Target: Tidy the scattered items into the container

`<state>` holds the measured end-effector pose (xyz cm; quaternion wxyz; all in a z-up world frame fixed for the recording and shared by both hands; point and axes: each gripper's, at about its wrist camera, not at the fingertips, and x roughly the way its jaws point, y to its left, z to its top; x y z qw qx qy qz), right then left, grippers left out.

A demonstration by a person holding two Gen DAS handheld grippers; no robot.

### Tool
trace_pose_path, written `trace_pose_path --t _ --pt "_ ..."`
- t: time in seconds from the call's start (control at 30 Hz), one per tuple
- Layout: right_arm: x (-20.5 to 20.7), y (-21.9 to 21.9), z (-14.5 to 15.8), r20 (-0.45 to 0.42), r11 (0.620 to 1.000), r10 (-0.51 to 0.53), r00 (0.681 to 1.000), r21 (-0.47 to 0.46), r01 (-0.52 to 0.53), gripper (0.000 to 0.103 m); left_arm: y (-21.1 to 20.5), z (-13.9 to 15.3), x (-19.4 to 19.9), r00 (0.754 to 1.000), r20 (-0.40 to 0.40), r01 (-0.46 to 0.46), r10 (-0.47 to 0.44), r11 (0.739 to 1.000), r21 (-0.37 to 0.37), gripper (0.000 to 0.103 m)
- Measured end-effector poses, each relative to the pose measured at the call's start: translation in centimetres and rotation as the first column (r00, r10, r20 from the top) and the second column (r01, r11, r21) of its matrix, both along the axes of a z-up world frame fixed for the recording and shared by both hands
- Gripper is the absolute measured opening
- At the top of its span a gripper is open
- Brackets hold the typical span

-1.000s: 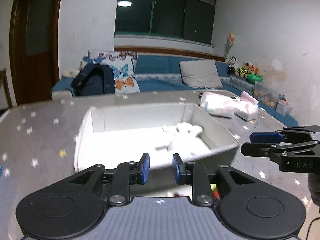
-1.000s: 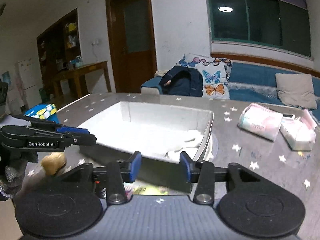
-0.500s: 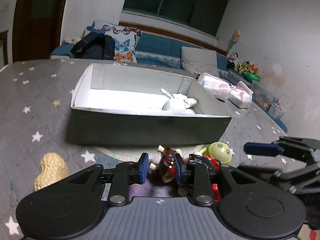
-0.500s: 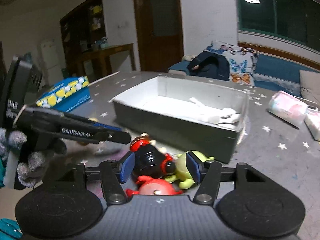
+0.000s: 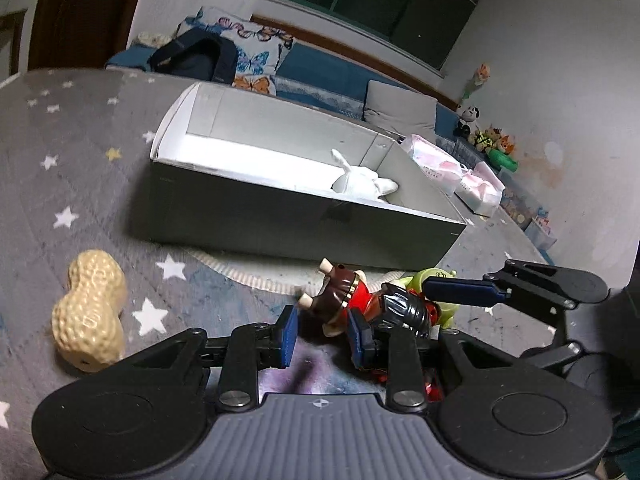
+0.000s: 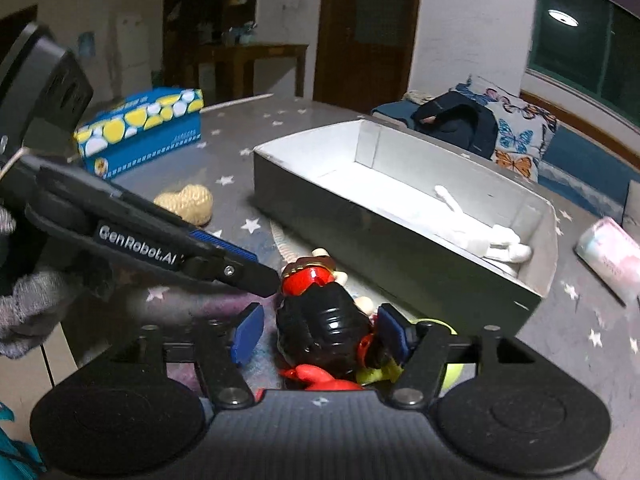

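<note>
A grey box with a white inside (image 5: 248, 208) (image 6: 400, 240) stands on the table and holds a white plush toy (image 5: 360, 186) (image 6: 492, 240). In front of it lie a red, black and brown toy figure (image 5: 360, 304) (image 6: 324, 320) and a green toy (image 5: 440, 280) (image 6: 380, 372). A peanut-shaped toy (image 5: 90, 312) (image 6: 188, 202) lies to the left. My left gripper (image 5: 322, 336) is open, low over the table, with the figure's brown end just ahead of its fingers. My right gripper (image 6: 320, 330) is open with its fingers on either side of the figure's black body.
A blue and yellow tissue box (image 6: 140, 128) sits at the table's far left. Pink tissue packs (image 5: 452, 168) (image 6: 612, 256) lie right of the grey box. A sofa with pillows and a dark backpack (image 5: 192, 60) stands behind the table.
Both grippers have come down from above the box to the toys in front of it. The right gripper's fingers now flank the figure.
</note>
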<state>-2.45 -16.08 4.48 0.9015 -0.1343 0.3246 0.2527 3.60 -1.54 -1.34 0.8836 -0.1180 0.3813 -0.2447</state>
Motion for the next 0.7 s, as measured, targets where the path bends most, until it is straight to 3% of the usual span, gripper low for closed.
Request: trace_pose_path --t 0.57,0.7 --pt "2.5 2.8 -1.0 -0.049 0.967 0.091 0.995 -0.233 -0.1 0.066 -0.6 -1.1 1.4 0.998 -0.066 -0.011 0.007 0.998 -0.058 0.03" --pt "2.8 2.9 -1.1 -0.052 0.967 0.099 0.994 -0.232 -0.108 0.064 -0.8 -1.3 1.9 0.996 -0.083 -0.019 0.014 0.998 -0.065 0.03"
